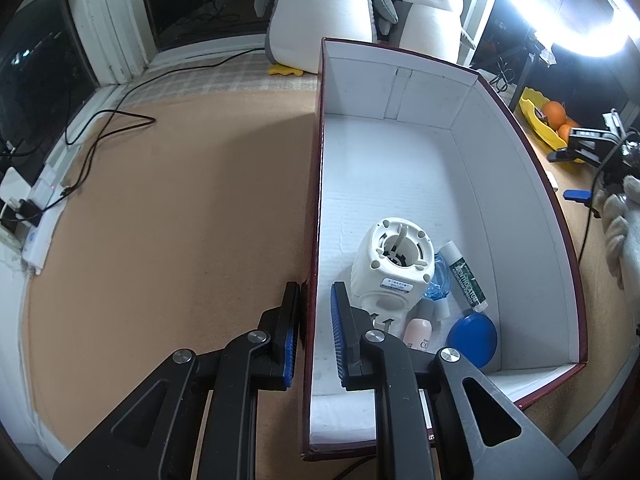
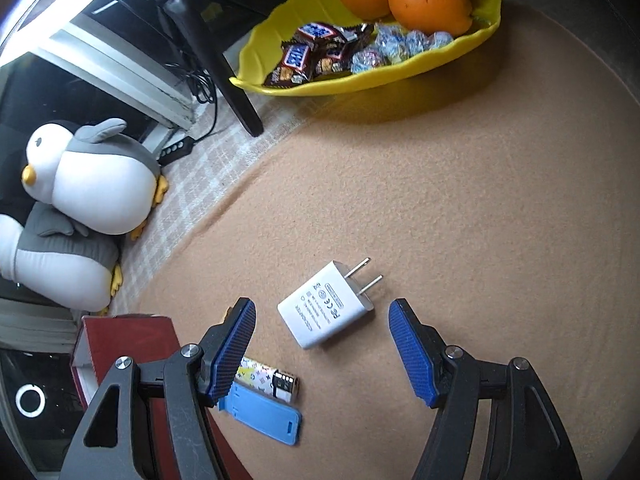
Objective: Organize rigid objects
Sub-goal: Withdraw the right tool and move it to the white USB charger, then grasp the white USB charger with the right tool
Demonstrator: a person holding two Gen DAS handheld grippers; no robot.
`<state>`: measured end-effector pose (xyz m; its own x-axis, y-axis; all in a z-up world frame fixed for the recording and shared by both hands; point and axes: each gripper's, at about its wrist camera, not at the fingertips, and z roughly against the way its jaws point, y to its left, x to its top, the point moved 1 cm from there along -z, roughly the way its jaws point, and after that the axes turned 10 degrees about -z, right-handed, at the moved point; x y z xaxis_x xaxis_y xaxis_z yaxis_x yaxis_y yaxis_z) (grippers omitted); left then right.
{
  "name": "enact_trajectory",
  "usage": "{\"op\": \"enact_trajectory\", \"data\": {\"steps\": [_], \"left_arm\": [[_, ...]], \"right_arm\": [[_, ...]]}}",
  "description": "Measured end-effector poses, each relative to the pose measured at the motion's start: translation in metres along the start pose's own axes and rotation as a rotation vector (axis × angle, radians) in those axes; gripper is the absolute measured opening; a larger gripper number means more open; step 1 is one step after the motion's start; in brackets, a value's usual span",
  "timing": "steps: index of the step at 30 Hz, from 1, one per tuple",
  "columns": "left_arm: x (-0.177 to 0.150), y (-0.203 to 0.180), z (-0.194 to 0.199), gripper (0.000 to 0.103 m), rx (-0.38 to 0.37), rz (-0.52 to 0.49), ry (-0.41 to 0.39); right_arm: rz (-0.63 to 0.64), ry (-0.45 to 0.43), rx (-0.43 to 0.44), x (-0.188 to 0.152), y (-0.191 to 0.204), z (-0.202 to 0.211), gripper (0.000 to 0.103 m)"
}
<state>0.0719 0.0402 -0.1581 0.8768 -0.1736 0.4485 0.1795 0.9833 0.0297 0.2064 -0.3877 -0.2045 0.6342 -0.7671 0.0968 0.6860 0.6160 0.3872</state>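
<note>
My left gripper (image 1: 314,320) straddles the left wall of a dark red box with a white inside (image 1: 316,184); a small gap shows between the inner pad and the wall. In the box lie a white round device (image 1: 394,268), a green lip balm tube (image 1: 466,276), a blue round case (image 1: 472,336), a small pink bottle (image 1: 418,334) and a clear blue item (image 1: 440,280). My right gripper (image 2: 322,340) is open around a white plug adapter (image 2: 326,308) on the tan mat, not touching it. A patterned lighter (image 2: 272,380) and a blue flat piece (image 2: 264,416) lie by its left finger.
A yellow tray (image 2: 400,68) with oranges and sweets stands beyond the adapter. Two plush penguins (image 2: 92,176) lean at the left; they also show behind the box (image 1: 320,12). The box corner (image 2: 124,340) is at lower left. Cables (image 1: 104,128) run over the mat.
</note>
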Motion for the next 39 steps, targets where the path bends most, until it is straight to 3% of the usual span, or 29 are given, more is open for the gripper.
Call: {"op": "enact_trajectory", "data": {"steps": [7, 15, 33, 39], "left_arm": [[-0.001, 0.002, 0.000, 0.014, -0.003, 0.010, 0.000], [-0.001, 0.003, 0.000, 0.014, -0.001, 0.013, 0.001], [-0.002, 0.002, 0.002, 0.014, -0.007, 0.015, -0.007], [-0.002, 0.002, 0.003, 0.014, -0.008, 0.014, -0.007]], "right_arm": [[-0.045, 0.042, -0.038, 0.006, 0.001, -0.022, 0.062], [-0.015, 0.028, -0.077, 0.011, 0.002, -0.025, 0.054], [0.214, 0.026, -0.117, -0.011, 0.000, -0.020, 0.044], [0.348, 0.012, -0.140, -0.025, 0.002, -0.016, 0.044]]}}
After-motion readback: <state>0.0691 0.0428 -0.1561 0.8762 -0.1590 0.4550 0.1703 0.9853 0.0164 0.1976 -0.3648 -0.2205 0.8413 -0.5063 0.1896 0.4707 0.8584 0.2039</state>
